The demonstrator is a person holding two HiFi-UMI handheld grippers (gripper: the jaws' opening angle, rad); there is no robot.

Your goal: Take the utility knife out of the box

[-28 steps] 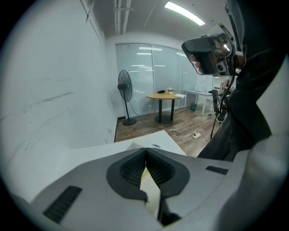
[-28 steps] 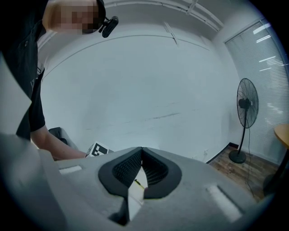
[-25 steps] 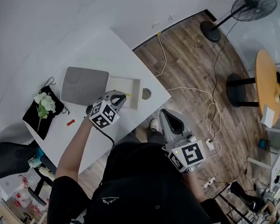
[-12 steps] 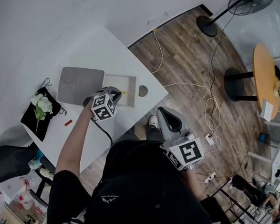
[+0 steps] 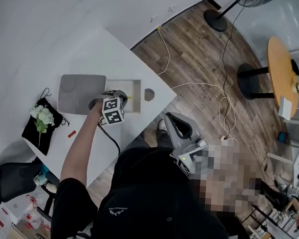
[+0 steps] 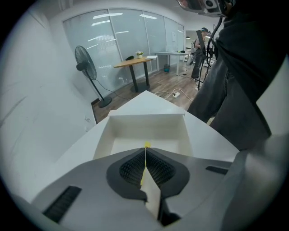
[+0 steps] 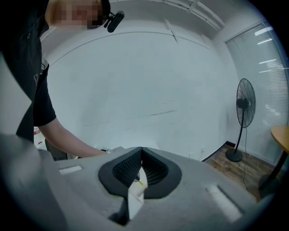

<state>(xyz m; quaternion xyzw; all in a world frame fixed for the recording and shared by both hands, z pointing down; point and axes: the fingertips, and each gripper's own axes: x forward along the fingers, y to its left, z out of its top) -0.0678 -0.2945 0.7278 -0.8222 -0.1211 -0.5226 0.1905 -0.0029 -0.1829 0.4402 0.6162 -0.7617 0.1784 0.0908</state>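
Left gripper (image 6: 145, 153) points down into the open box (image 6: 144, 122), clenched on nothing. The yellow utility knife (image 6: 146, 145) lies inside at its tips. Right gripper (image 7: 142, 153) is clenched too, off the bench (image 5: 121, 55).

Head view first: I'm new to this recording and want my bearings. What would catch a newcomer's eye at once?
The open white box sits on the white table beside its grey lid, with the left gripper poised over it, jaws shut. A small yellow item, likely the utility knife, lies inside. The right gripper hangs off the table by the person's body, jaws together.
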